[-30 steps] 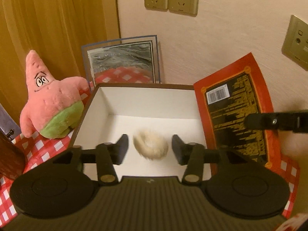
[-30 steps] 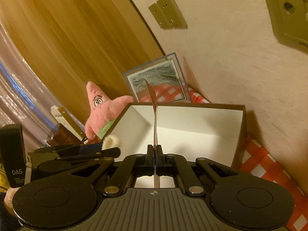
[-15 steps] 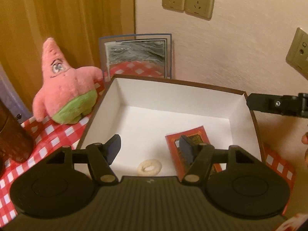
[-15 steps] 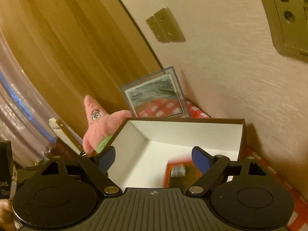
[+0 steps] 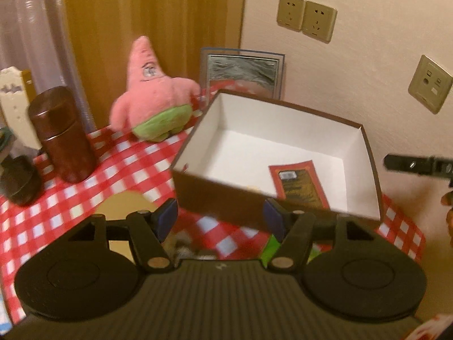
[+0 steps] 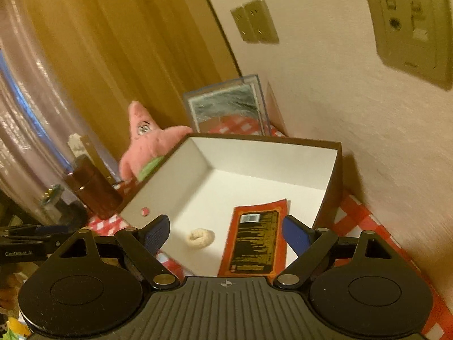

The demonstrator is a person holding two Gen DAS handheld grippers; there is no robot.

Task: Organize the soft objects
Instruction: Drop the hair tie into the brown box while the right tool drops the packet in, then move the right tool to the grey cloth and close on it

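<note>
Sitting on the red-and-white checked tablecloth (image 5: 85, 195) is a brown box (image 5: 226, 198) with a white inside, pushed up close to the wall. Two things are lying flat on its floor: a red packet (image 6: 254, 240) with black-and-gold print and a barcode, and just to its left, not touching, a small cream fluffy ring (image 6: 201, 237). From the left wrist view the ring is mostly hidden behind the box's near wall, with only a bit of it peeking over.

Both grippers are empty. The left gripper (image 5: 220, 218) has its blue-padded fingers spread wide, hanging in front of the box's near wall over the tablecloth. The right gripper (image 6: 225, 233) is also spread wide, its fingertips level with the box's near edge, and the ring and packet show in the gap between them.

A pink starfish plush (image 5: 153, 93) with green shorts stands upright on the cloth just left of the box's far corner. Behind the box a framed picture (image 5: 242, 73) leans on the wall. Further left there's a dark brown cylinder container (image 5: 63, 134). Wall sockets (image 5: 305, 18) are above. Something green and something grey lie near the left gripper's fingers, too blurry to tell what.
</note>
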